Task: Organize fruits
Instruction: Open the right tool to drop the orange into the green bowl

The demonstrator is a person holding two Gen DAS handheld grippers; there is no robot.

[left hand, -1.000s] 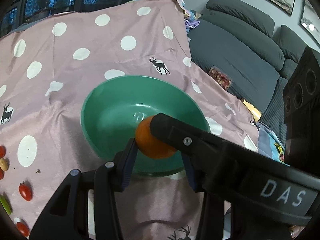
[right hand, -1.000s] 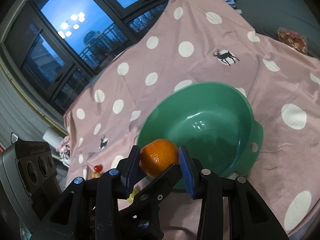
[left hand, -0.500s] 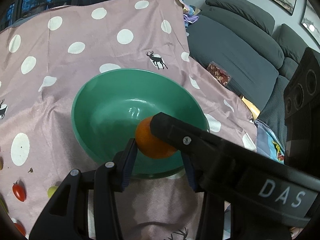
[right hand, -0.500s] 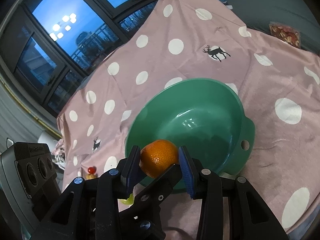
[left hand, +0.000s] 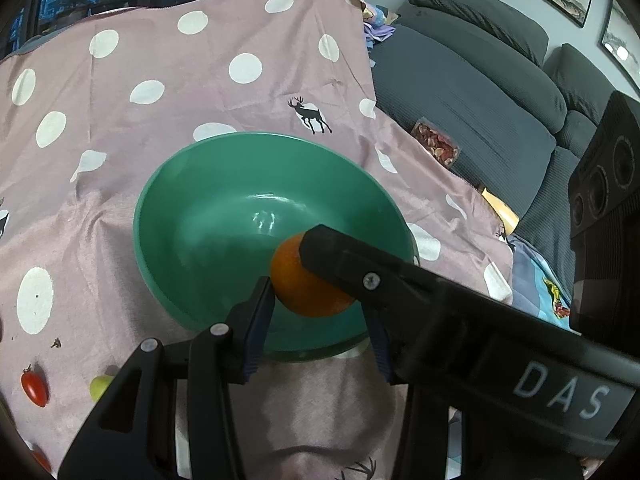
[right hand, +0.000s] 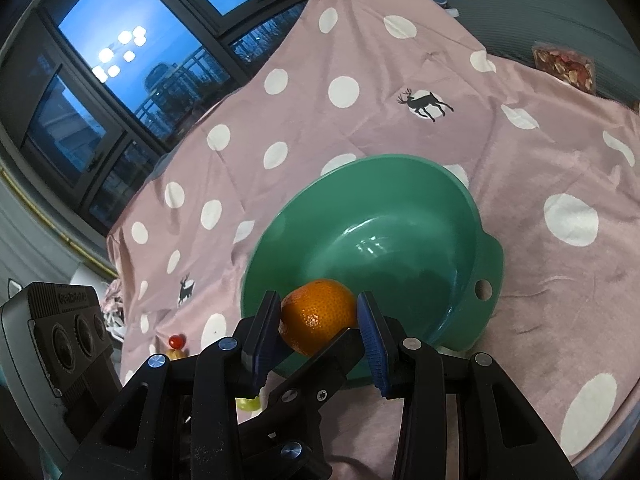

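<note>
Orange (right hand: pixel 316 320) is pinched by both the left tongs (left hand: pixel 316 296) and the right tongs (right hand: pixel 318 300), above the empty green bowl (right hand: pixel 400 160). Small fruits (left hand: pixel 35 388) wait lower left on the surface (left hand: pixel 100 240).

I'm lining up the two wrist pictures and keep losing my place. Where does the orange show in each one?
Left wrist view: the orange sits low, just right of centre, over the near rim of the green bowl, partly hidden by a black claw finger.
Right wrist view: the orange is low and central, between two blue pads.
Shared landmark: the black deer print on the pink cloth beyond the bowl.
</note>
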